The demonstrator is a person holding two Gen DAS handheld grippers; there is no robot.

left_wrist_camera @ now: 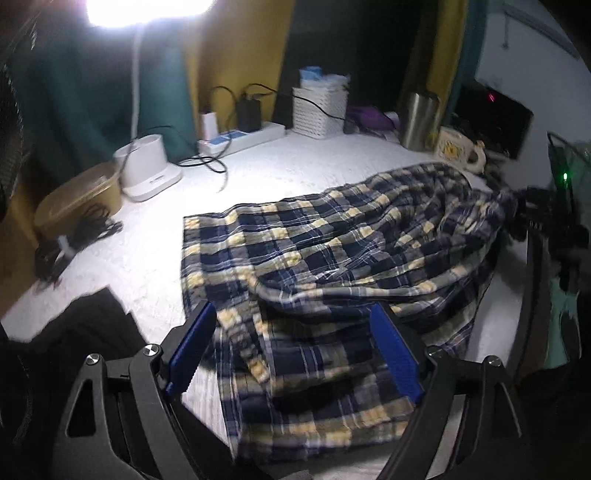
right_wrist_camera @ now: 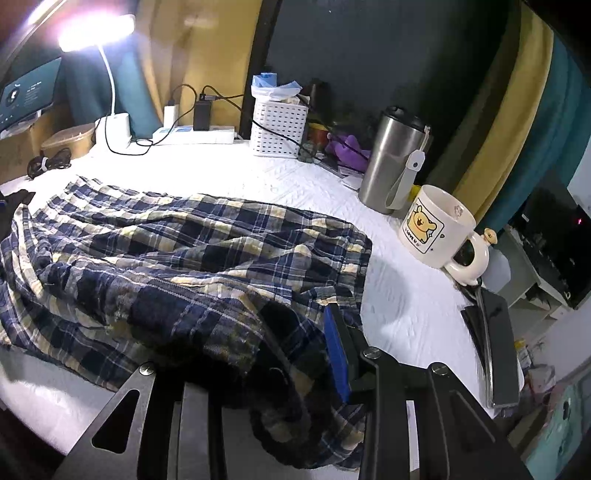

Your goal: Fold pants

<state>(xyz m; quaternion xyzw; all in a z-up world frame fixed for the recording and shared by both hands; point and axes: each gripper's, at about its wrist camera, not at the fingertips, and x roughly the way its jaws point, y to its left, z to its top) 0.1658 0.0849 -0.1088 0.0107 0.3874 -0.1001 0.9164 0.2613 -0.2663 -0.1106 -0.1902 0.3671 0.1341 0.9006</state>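
Left wrist: left tool (left_wrist_camera: 291, 325) spread above pants (left_wrist_camera: 332, 251); right tool (right_wrist_camera: 295, 350) angled down, clamping pants

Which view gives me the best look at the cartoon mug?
The right wrist view: the mug stands upright, sharp and whole beside the steel tumbler, its bear picture facing the camera. In the left wrist view the mug is small, blurred and distant behind the plaid pants.

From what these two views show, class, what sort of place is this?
Probably a home desk or bedroom work surface: a lit desk lamp, a power strip with chargers plugged in, and a cartoon mug share the white tabletop with plaid pants.
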